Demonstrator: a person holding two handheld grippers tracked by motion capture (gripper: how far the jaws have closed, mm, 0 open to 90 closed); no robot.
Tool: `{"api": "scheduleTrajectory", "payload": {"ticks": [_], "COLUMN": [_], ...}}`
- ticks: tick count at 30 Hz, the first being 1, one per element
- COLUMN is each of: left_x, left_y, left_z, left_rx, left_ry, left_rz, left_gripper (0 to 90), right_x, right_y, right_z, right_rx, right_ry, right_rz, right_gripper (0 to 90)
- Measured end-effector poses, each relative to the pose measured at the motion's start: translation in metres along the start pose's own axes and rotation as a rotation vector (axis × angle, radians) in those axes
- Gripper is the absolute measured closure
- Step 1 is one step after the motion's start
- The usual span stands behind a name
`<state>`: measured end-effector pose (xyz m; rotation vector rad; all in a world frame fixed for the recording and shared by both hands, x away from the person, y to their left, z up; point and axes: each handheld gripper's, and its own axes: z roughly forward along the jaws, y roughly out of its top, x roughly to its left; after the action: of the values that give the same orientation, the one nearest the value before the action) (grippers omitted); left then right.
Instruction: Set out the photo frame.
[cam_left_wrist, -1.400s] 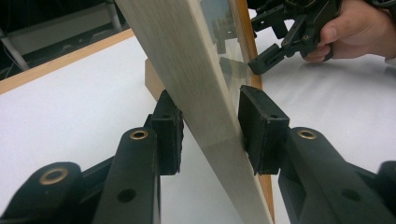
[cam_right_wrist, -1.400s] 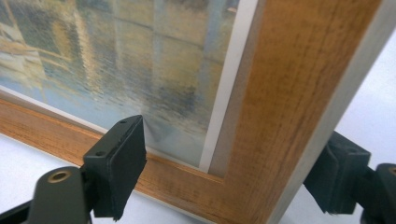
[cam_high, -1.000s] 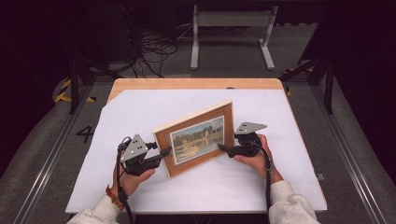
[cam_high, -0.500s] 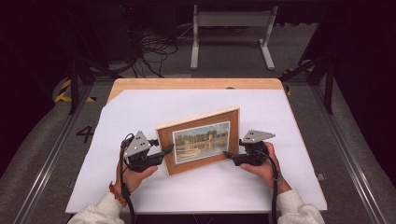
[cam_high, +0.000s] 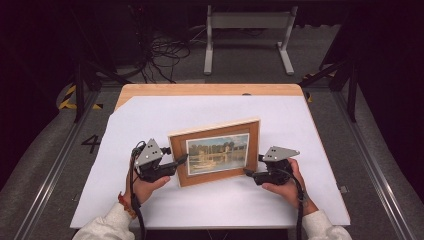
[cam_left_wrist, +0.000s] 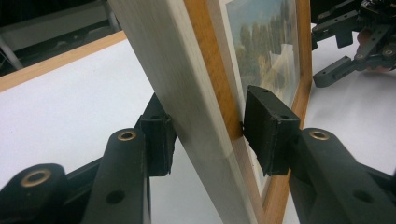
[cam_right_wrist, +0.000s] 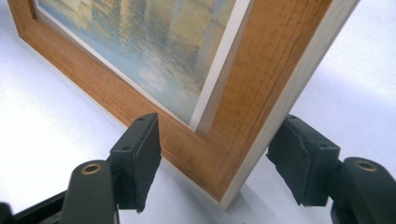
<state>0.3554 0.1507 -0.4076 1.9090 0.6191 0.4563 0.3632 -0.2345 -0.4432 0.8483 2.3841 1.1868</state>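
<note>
Upright picture frame (cam_high: 216, 152), left gripper (cam_high: 176, 164) clamping its edge, right gripper (cam_high: 248, 172) jaws apart

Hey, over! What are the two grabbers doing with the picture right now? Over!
Left gripper shut on picture frame, left edge. Right gripper open, jaws astride frame's lower corner. Frame upright on white table cover. Nothing in the way.

frame on the counter, between two grippers
picture frame (cam_high: 216, 154) stands mid-counter (cam_high: 310, 130); left hand-held gripper (cam_high: 181, 161) at its left edge, right hand-held gripper (cam_high: 252, 165) at its right.
</note>
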Motion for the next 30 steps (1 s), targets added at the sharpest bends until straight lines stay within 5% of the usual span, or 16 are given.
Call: {"api": "scheduleTrajectory", "payload": {"ticks": [5, 11, 18, 30], "left_x": [-0.001, -0.002, -0.008, 0.001], "left_y": [-0.003, -0.011, -0.015, -0.013], "left_z": [-0.003, -0.018, -0.02, -0.012], "left_rx": [0.025, 0.045, 0.05, 0.05], "left_ry": [0.006, -0.007, 0.007, 0.009], "left_rz": [0.02, 0.029, 0.017, -0.022], "left_gripper": [46.3, 40.2, 62.3, 63.1], "right_x": [0.0, -0.008, -0.005, 0.0], "right_y": [0.001, 0.009, 0.018, 0.014], "right_z": [0.001, -0.003, -0.002, -0.009], "right_rx": [-0.001, -0.07, -0.101, -0.073], "right_ry": [-0.004, -0.009, -0.001, -0.069], "right_rz": [-0.002, 0.042, 0.031, -0.007], "right_gripper": [32.2, 30.0, 33.5, 51.7]}}
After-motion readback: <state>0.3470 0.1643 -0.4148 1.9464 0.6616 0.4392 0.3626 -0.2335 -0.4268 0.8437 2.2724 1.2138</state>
